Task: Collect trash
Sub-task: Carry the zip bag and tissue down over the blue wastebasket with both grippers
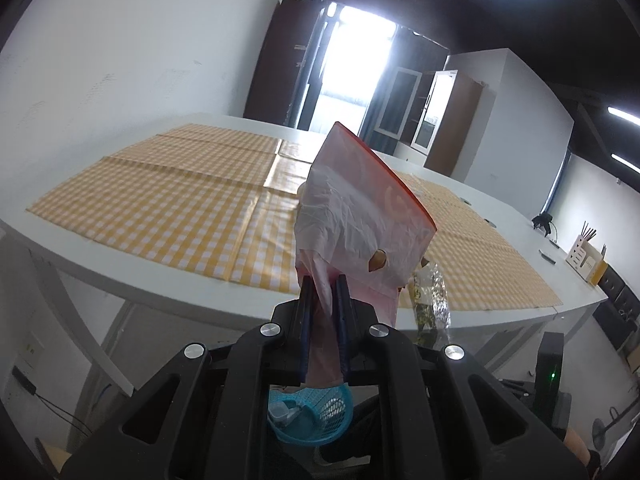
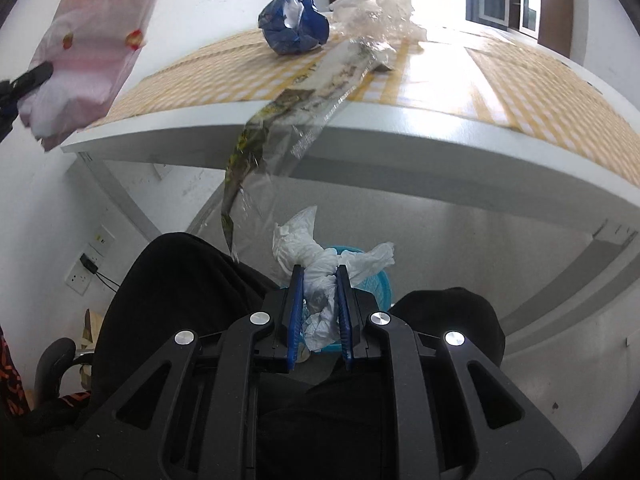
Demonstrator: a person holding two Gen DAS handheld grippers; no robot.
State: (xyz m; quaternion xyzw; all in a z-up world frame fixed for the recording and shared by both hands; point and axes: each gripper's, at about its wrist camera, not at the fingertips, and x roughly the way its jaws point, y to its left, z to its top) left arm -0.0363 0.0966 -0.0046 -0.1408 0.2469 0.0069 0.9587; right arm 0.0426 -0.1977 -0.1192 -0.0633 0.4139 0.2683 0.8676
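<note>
Right gripper [image 2: 319, 280] clamped on crumpled tissue [image 2: 320, 258], above blue basket [image 2: 380, 284]; left gripper [image 1: 324, 284] pinching pink bag [image 1: 360, 208].
Advice: centre tissue over basket before releasing; wrapper [image 2: 280, 120] overhangs table [image 2: 400, 128].

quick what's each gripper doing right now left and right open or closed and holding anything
Left gripper: closed on the pink plastic bag.
Right gripper: closed on the crumpled white tissue, above the blue basket.

Crumpled wrapper [image 2: 294, 26] on tabletop [image 2: 400, 128]; long wrapper [image 2: 280, 120] overhangs its edge; basket [image 2: 378, 284] apparently below.
</note>
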